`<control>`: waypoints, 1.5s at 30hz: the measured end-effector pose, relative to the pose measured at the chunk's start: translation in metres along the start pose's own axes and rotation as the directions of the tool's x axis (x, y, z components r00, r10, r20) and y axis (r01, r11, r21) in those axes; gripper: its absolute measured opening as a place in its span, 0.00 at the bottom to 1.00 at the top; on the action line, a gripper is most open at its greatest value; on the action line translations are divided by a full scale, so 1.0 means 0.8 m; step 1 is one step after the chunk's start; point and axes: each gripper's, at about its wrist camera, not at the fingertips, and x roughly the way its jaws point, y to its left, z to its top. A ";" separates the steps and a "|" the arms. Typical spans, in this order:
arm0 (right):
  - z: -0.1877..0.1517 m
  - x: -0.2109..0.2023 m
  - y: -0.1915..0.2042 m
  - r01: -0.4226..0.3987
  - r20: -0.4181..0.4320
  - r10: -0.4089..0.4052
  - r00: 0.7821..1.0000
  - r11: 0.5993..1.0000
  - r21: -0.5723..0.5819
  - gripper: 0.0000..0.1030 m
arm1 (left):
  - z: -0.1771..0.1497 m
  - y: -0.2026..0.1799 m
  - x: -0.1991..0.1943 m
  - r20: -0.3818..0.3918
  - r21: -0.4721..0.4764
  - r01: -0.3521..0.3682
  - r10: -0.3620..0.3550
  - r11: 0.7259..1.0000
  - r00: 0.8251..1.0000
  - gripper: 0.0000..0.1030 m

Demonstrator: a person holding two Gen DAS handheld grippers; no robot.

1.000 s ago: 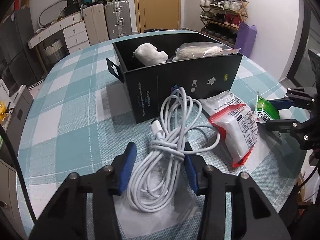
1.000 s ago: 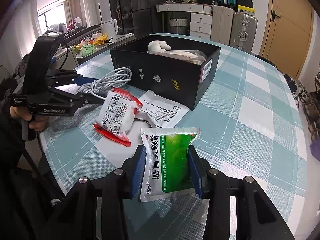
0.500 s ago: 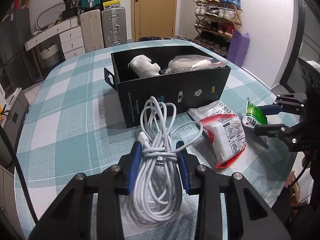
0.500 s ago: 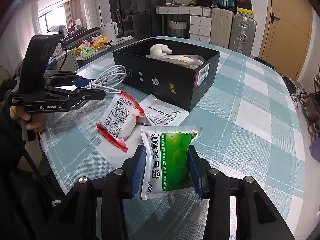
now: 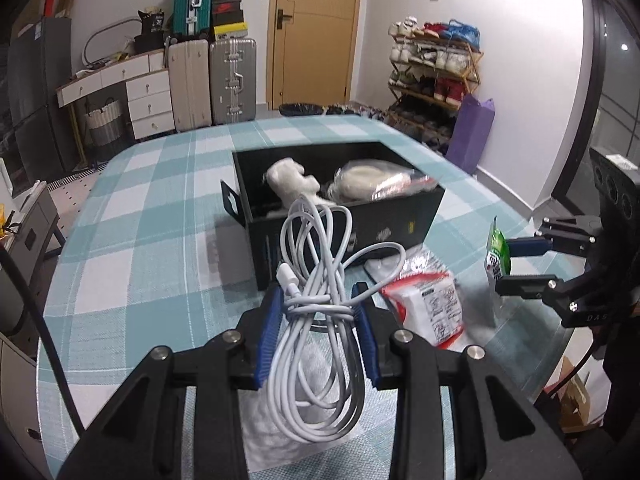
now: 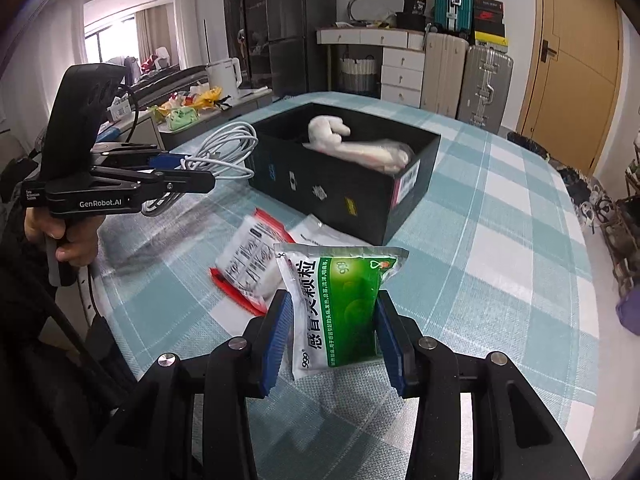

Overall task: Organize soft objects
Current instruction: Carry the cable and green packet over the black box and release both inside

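We find the left claw [image 5: 318, 316] pinching the cable [image 5: 316, 344], the right claw [image 6: 334, 336] pinching the sachet [image 6: 340, 312]. The box [image 5: 344, 220] lies straight ahead of the left claw, nearer than the right.

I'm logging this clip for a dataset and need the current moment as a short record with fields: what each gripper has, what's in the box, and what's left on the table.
left gripper: shut on white cable, lifted
right gripper: shut on green sachet, lifted
black box: open, holds white plush and bagged item
left on table: red-edged packet, white packet
tablecloth: teal checked
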 end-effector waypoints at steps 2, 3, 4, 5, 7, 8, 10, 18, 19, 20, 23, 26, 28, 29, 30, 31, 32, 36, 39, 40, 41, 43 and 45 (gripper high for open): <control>0.003 -0.004 0.002 0.001 0.013 -0.001 1.000 1.000 -0.002 0.41 | 0.002 0.000 -0.004 0.015 -0.004 -0.002 0.002 1.000 1.000 0.33; 0.004 -0.007 0.002 0.003 0.023 -0.003 1.000 1.000 -0.001 0.41 | 0.004 0.001 -0.007 0.025 -0.008 -0.003 0.004 1.000 1.000 0.33; 0.005 -0.009 0.002 0.001 0.030 -0.001 1.000 1.000 0.001 0.41 | 0.005 0.001 -0.009 0.031 -0.010 -0.001 0.001 1.000 1.000 0.33; 0.006 -0.010 0.002 0.003 0.037 -0.003 0.999 1.000 0.001 0.41 | 0.007 0.002 -0.011 0.037 -0.012 -0.001 0.001 1.000 0.999 0.33; 0.008 -0.014 0.003 0.002 0.051 -0.003 0.999 1.000 0.003 0.41 | 0.009 0.003 -0.014 0.046 -0.021 -0.003 0.004 1.000 0.999 0.33; 0.008 -0.015 0.003 0.004 0.056 -0.004 0.998 1.000 0.003 0.41 | 0.010 0.004 -0.015 0.051 -0.024 -0.003 0.004 1.000 0.999 0.33; 0.012 -0.019 0.003 0.007 0.073 -0.008 0.997 1.000 0.005 0.41 | 0.012 0.005 -0.018 0.060 -0.028 -0.005 0.007 1.000 0.998 0.33; 0.024 -0.030 0.007 0.029 0.120 -0.032 0.992 0.999 0.030 0.41 | 0.019 0.008 -0.027 0.086 -0.046 -0.021 0.025 0.999 0.996 0.33; 0.024 -0.030 0.007 0.029 0.120 -0.032 0.992 0.999 0.030 0.41 | 0.020 0.008 -0.026 0.088 -0.048 -0.022 0.026 0.999 0.996 0.33; 0.025 -0.031 0.009 0.025 0.123 -0.029 0.992 0.999 0.032 0.41 | 0.021 0.008 -0.027 0.090 -0.050 -0.023 0.027 0.999 0.996 0.33; 0.031 -0.033 0.013 0.022 0.140 -0.027 0.990 0.999 0.041 0.41 | 0.025 0.008 -0.027 0.096 -0.052 -0.024 0.029 0.998 0.995 0.33; 0.037 -0.035 0.015 0.024 0.149 -0.031 0.988 0.998 0.049 0.41 | 0.030 0.010 -0.026 0.100 -0.055 -0.027 0.032 0.998 0.994 0.33; 0.042 -0.036 0.015 0.026 0.158 -0.036 0.987 0.998 0.059 0.41 | 0.036 0.010 -0.025 0.104 -0.054 -0.033 0.038 0.998 0.994 0.33; 0.044 -0.036 0.015 0.025 0.164 -0.035 0.986 0.998 0.061 0.41 | 0.038 0.011 -0.024 0.106 -0.054 -0.035 0.040 0.998 0.994 0.33; 0.046 -0.038 0.014 0.026 0.174 -0.037 0.984 0.997 0.069 0.41 | 0.041 0.011 -0.023 0.108 -0.055 -0.036 0.042 0.998 0.993 0.33; 0.047 -0.038 0.013 0.025 0.177 -0.038 0.983 0.997 0.075 0.41 | 0.044 0.012 -0.022 0.110 -0.057 -0.037 0.043 0.998 0.993 0.33; 0.050 -0.039 0.012 0.027 0.183 -0.042 0.982 0.996 0.081 0.41 | 0.047 0.012 -0.022 0.112 -0.062 -0.036 0.043 0.997 0.993 0.33; 0.061 -0.043 0.008 0.032 0.206 -0.053 0.977 0.994 0.103 0.41 | 0.059 0.015 -0.018 0.124 -0.073 -0.036 0.045 0.997 0.991 0.33; 0.072 -0.044 0.004 0.031 0.217 -0.056 0.974 0.992 0.119 0.41 | 0.069 0.016 -0.015 0.132 -0.080 -0.033 0.044 0.996 0.990 0.33; 0.076 -0.045 0.004 0.033 0.224 -0.059 0.973 0.992 0.121 0.41 | 0.072 0.017 -0.013 0.137 -0.081 -0.033 0.044 0.996 0.990 0.33; 0.079 -0.044 0.002 0.035 0.228 -0.063 0.972 0.992 0.122 0.41 | 0.075 0.017 -0.012 0.140 -0.082 -0.031 0.042 0.996 0.989 0.33; 0.086 -0.043 0.000 0.032 0.234 -0.062 0.970 0.991 0.127 0.41 | 0.080 0.019 -0.007 0.139 -0.086 -0.030 0.042 0.996 0.989 0.33; 0.094 -0.041 -0.001 0.031 0.239 -0.062 0.969 0.991 0.132 0.41 | 0.084 0.019 -0.003 0.139 -0.086 -0.027 0.039 0.996 0.990 0.33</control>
